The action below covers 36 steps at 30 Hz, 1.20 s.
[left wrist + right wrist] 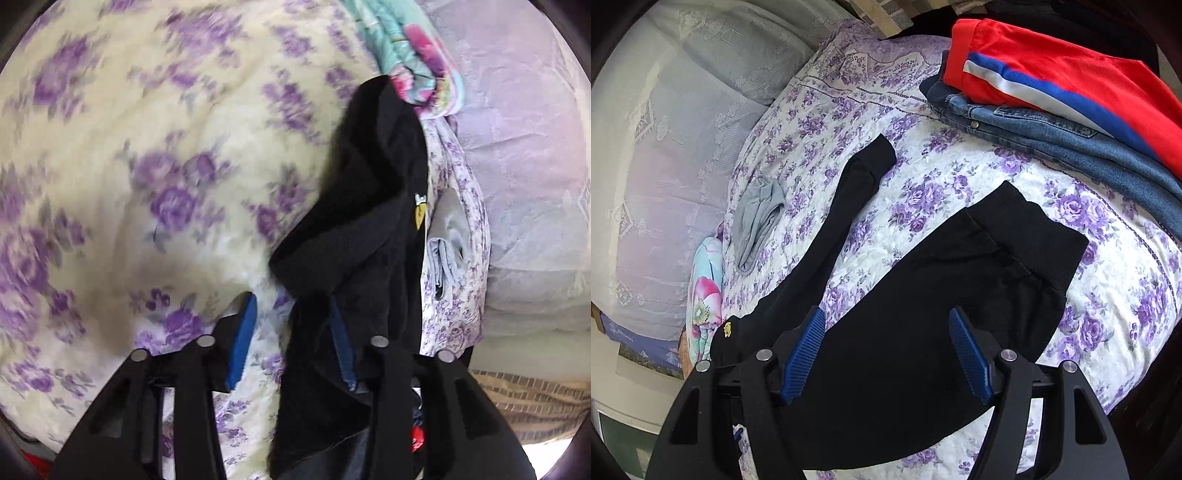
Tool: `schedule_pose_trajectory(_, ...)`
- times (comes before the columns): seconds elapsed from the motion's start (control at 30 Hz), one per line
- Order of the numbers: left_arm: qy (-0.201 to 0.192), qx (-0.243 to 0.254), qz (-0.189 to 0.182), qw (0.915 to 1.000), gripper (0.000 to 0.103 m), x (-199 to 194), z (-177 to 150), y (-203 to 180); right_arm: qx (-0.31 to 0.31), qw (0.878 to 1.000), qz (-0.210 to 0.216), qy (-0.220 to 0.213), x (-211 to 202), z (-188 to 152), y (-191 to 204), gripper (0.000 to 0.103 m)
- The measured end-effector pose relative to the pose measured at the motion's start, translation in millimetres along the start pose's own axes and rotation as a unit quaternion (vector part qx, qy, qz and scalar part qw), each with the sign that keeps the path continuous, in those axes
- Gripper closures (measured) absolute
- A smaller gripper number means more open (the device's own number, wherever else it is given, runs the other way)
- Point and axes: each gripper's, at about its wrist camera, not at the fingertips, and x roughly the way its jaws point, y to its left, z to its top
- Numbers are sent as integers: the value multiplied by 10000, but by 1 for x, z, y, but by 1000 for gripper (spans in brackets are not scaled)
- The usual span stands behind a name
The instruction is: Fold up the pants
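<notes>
**Still at the first grab, pants unfolded**

Evidently the black pants point(923, 295) lie spread on the flowered bed point(1108, 295), legs splayed beyond the right gripper point(888, 350), whose jaws hang wide and empty above the seat. The left gripper point(291, 339) stands part open; black cloth drapes across one pad (pinched? I cannot tell). Next: secure the waist edge, then carry it toward the cuffs.

We see black pants point(923, 295) on a white, purple-flowered bedspread point(960, 177). Nearby we see blue jeans point(1052, 136) and a red garment point(1071, 74) with white-blue stripes.
</notes>
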Motion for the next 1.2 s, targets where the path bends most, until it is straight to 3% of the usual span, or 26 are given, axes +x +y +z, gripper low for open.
schedule_pose_trajectory(0.23,-152,-281,-569,9979,60,12,-3,-12,94,9999,-67,-55,-9,-3,-9,33)
schedule_pose_trajectory(0.33,-143,-205,-506,9984,62,18,2,-24,126,9999,-79,-87,-13,-6,-12,33)
schedule_pose_trajectory(0.4,-102,-152,-404,9990,86,20,6,-27,135,9998,-123,-95,-15,-8,-16,33)
schedule_pose_trajectory(0.43,-71,-98,-420,9990,88,17,9,-28,162,9997,-149,-94,-16,-9,-19,33)
schedule_pose_trajectory(0.67,-1070,-105,-342,9936,91,-79,45,2,964,9951,-192,-93,-29,-21,-65,33)
schedule_pose_trajectory(0.7,-1197,-161,-243,9924,91,-94,53,13,1166,9930,-146,-86,-27,-23,-74,33)
schedule_pose_trajectory(0.73,-1336,-224,-146,9907,102,-105,57,20,1396,9902,-44,-83,-23,-24,-82,33)
schedule_pose_trajectory(0.87,-1633,-422,155,9856,103,-137,72,52,1813,9834,120,-4,2,-26,-99,32)
schedule_pose_trajectory(0.9,-1574,-514,227,9859,103,-138,73,60,1782,9839,162,-3,10,-25,-98,34)
schedule_pose_trajectory(0.97,-1291,-609,143,9897,103,-131,69,69,1487,9888,141,26,21,-21,-89,57)
schedule_pose_trajectory(1.0,-1073,-558,32,9927,103,-122,63,68,1311,9912,167,35,24,-17,-83,78)
schedule_pose_trajectory(1.03,-926,-494,22,9945,101,-115,56,67,1178,9928,220,43,25,-13,-77,88)
schedule_pose_trajectory(1.1,-652,-357,-33,9972,85,-95,38,62,979,9948,258,-95,18,-2,-67,93)
schedule_pose_trajectory(1.13,-602,-362,-102,9975,68,-87,32,62,855,9958,277,-174,12,5,-62,94)
schedule_pose_trajectory(1.17,-586,-405,-153,9973,59,-81,27,61,740,9966,272,-235,7,11,-57,95)
schedule_pose_trajectory(1.2,-587,-454,-175,9971,57,-75,24,61,619,9974,215,-289,1,17,-54,96)
